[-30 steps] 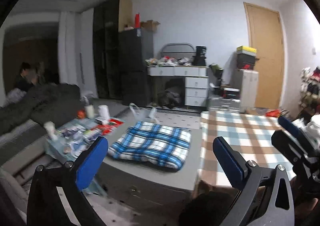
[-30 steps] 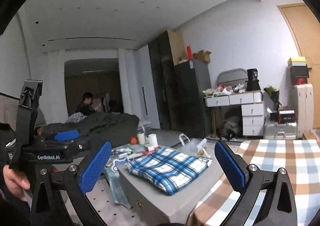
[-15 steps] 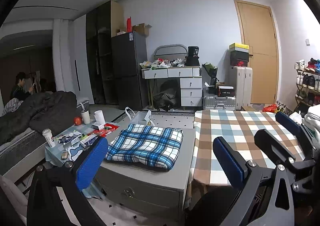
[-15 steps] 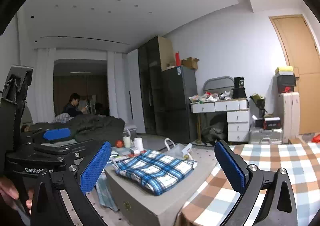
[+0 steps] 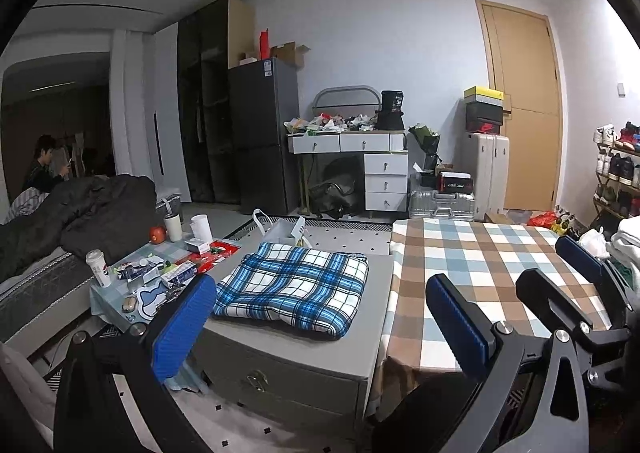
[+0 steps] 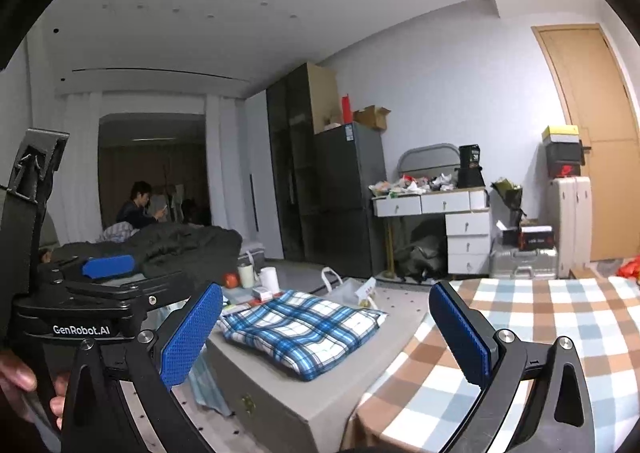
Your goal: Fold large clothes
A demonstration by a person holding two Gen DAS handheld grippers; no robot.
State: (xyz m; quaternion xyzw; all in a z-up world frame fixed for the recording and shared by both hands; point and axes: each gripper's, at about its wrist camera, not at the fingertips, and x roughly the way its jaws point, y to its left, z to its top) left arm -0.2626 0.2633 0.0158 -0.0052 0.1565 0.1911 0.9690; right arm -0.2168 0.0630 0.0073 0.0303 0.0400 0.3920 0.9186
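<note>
A blue-and-white plaid garment [image 5: 294, 285] lies folded into a thick, roughly square bundle on top of a low grey chest [image 5: 304, 357], nearer the chest's left half. In the right wrist view the same plaid garment [image 6: 300, 327] sits on the grey chest [image 6: 320, 393], left of centre and beyond the fingertips. Nothing touches it.

Just right of the chest stands a table under a checked cloth [image 5: 480, 265] in brown, pale blue and white; its left edge hangs down close beside the chest. The checked cloth [image 6: 540, 333] fills the near right of the right wrist view.

The left gripper [image 5: 320, 329] is held in the air near the camera, its two blue-padded fingers spread wide with nothing between them, the garment showing through the gap. The right gripper [image 6: 326, 337] is likewise spread wide and empty, above the near edge of the table. Each gripper appears at the edge of the other's view, the left one with a hand [image 6: 24, 385] partly visible around its handle.

Left of the chest, a small low table [image 5: 148, 273] holds cups, a bottle, cartons and a red fruit. Farther left, a dark coat [image 5: 88, 213] is heaped on a sofa, and a seated person [image 5: 44, 165] is beyond it. At the far wall stand a dark fridge [image 5: 264, 133], a cluttered white desk [image 5: 360, 157], suitcases [image 5: 484, 169] and a wooden door [image 5: 524, 105]. A shoe rack [image 5: 616, 169] lines the far right.
</note>
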